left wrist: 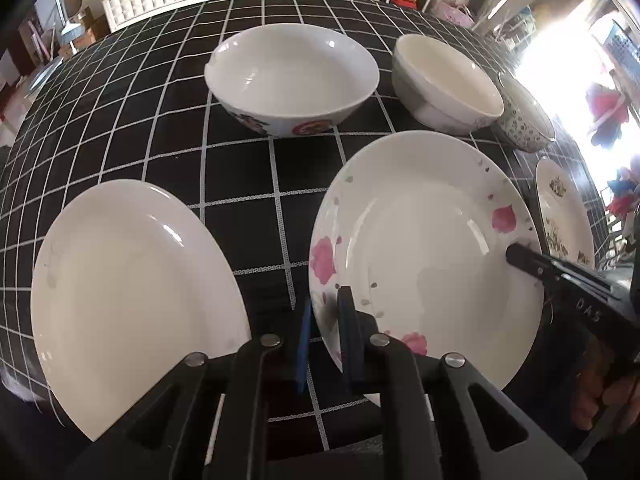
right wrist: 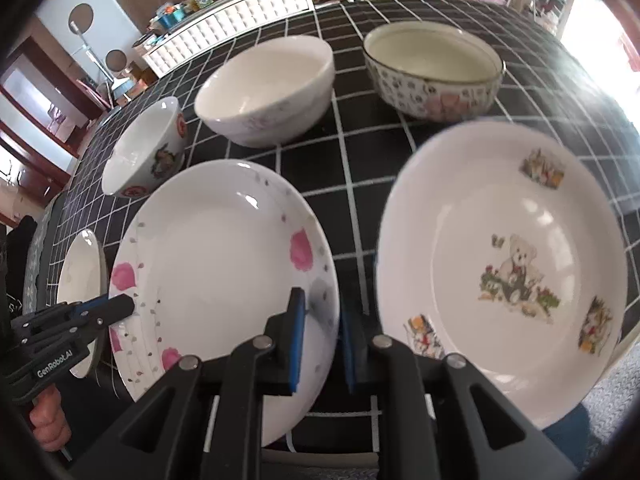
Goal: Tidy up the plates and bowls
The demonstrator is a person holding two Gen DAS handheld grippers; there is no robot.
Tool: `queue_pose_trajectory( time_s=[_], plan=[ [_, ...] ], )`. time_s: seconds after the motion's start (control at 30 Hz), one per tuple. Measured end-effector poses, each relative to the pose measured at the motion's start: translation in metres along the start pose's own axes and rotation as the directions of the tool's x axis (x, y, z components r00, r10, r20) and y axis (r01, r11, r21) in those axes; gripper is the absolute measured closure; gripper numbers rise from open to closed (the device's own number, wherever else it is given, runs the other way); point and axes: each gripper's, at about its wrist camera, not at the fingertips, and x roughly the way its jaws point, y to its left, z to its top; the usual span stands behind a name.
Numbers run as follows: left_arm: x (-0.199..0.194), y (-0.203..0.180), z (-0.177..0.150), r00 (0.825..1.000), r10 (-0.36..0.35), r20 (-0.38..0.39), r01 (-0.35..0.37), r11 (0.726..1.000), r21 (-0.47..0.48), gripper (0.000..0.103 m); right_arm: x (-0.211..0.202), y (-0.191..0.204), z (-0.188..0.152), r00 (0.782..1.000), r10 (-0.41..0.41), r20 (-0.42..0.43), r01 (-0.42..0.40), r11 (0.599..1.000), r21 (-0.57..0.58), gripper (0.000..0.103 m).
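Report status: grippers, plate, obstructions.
Left gripper and right gripper both clamped on rim of white rose-patterned plate. Plain white plate left, teddy-bear plate right, both apart.

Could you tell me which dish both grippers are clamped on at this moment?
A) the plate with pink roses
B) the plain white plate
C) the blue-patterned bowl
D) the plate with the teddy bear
A: the left gripper pinches the near rim of the plate with pink roses, and the right gripper clamps its opposite rim.
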Motion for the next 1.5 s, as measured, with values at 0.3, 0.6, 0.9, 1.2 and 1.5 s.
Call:
queue_pose_trajectory(
  time_s=[0.3,0.6,0.9,1.2,1.5],
  plan=[
    [0.003,-0.012,0.000,0.999,0.050,0.001,-0.050,0.997,0.052,0.091,-0.002,-0.002,0.002,1.000,-0.014,0.008,0.014,1.000,-0.008,0.083],
    [0.001,-0.013,0.003,0.999,0.040,-0.022,-0.038,0.997,0.064,0.089,-0.012,-0.001,-0.002,1.000,-0.010,0.022,0.009,1.000,0.007,0.083],
    [-0.027,-0.003,-0.011,1.000,0.027,0.013,-0.027,0.999,0.031,0.089,-0.035,0.019,-0.002,0.998,0.005,0.066,-0.004,1.000,-0.021,0.083],
    [-0.060,0.021,-0.026,0.997,0.049,0.067,-0.049,0.999,-0.007,0.089,-0.044,0.049,-0.004,0.997,0.035,0.073,-0.031,0.997,-0.064,0.083],
    [-0.088,0.066,-0.051,0.990,0.099,0.104,-0.090,0.992,-0.087,0.089,-0.030,0.102,-0.014,0.997,0.067,0.027,-0.062,0.989,-0.136,0.083]
  ],
)
